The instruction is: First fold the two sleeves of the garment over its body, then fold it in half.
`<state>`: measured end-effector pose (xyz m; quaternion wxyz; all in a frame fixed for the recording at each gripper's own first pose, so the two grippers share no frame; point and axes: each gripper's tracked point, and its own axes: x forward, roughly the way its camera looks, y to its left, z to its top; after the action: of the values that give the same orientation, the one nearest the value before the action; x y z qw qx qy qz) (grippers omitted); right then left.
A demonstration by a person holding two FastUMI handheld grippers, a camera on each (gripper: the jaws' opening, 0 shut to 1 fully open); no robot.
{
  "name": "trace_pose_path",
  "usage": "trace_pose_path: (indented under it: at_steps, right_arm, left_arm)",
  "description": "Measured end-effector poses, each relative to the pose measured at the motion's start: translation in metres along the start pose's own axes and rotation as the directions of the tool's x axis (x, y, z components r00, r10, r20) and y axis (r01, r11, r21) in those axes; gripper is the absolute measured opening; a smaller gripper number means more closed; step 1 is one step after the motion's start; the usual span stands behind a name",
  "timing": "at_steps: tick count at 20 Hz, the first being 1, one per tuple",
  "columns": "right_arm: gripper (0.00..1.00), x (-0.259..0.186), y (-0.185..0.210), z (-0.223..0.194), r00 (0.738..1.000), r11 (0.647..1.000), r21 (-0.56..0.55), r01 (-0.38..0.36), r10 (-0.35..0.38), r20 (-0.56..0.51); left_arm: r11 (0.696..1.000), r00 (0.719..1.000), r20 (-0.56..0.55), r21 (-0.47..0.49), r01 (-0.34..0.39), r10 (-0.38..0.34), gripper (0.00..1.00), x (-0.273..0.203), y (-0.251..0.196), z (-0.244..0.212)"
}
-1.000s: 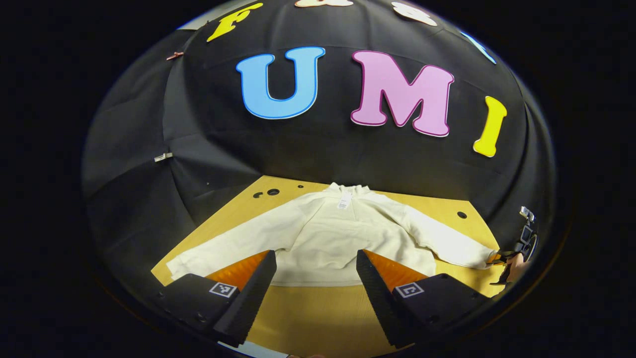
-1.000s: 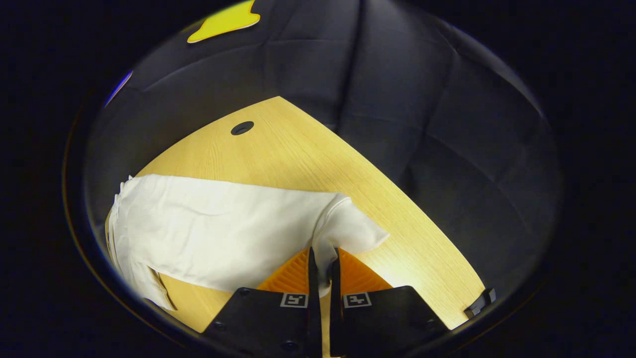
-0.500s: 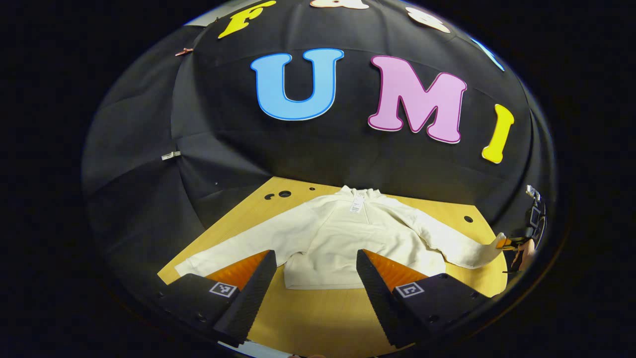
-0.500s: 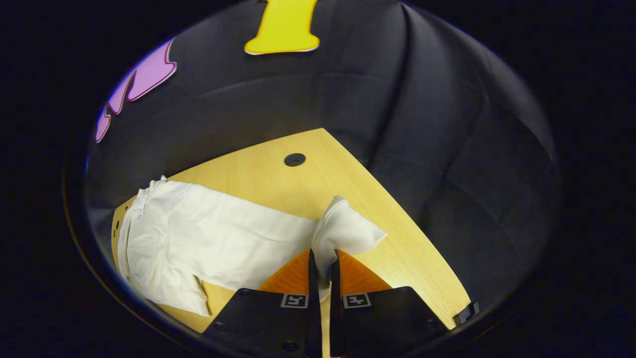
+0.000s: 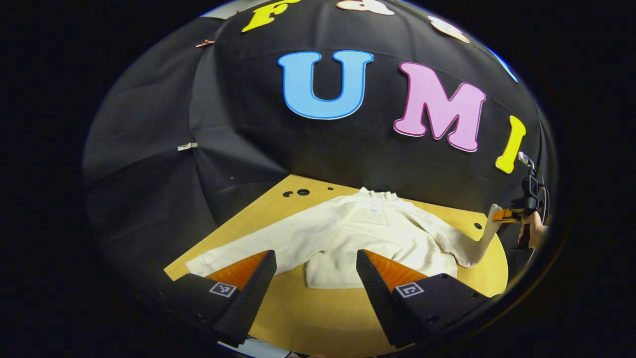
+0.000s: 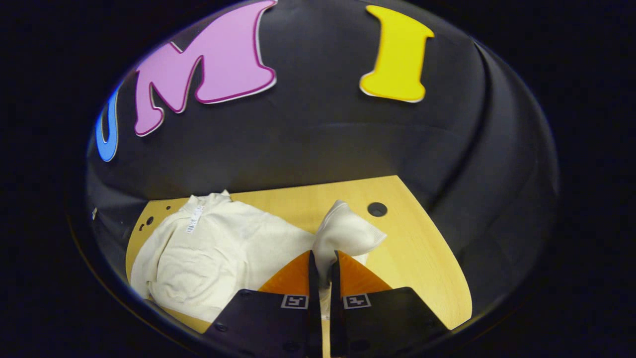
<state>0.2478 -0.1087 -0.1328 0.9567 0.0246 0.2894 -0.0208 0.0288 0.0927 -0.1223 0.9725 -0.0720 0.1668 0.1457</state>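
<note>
Cuff [image 6: 348, 233] of the sweatshirt's [image 5: 367, 233] right sleeve has risen off the table [image 5: 318, 313], pinched in my right gripper [image 6: 323, 271]. My left gripper [image 5: 315, 278] stays spread, empty. Sleeve fold begins.

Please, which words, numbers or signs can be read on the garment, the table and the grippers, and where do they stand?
Neck tag of the garment: print too small to read.
Left gripper and right gripper: square coded markers, no words.
Table: no text.
</note>
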Motion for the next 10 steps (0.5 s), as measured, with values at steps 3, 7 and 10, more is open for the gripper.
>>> trace_pose_path:
  at_steps: [3,7,10]
  right_arm:
    - [0.10,0.004,0.040,0.002,0.999,0.998,0.033,-0.050,0.050,0.003]
    - [0.10,0.008,0.081,-0.002,0.995,0.989,0.106,-0.102,0.104,-0.009]
    - [0.10,0.010,0.095,-0.009,0.993,0.984,0.134,-0.114,0.118,-0.021]
  left_arm:
    - [1.000,1.000,-0.005,-0.013,-0.025,0.024,1.00,0.000,0.017,-0.004]
    - [0.998,0.998,-0.019,-0.042,-0.053,0.052,1.00,0.000,0.038,-0.008]
    - [0.996,0.997,-0.036,-0.057,-0.067,0.065,0.99,0.004,0.047,-0.014]
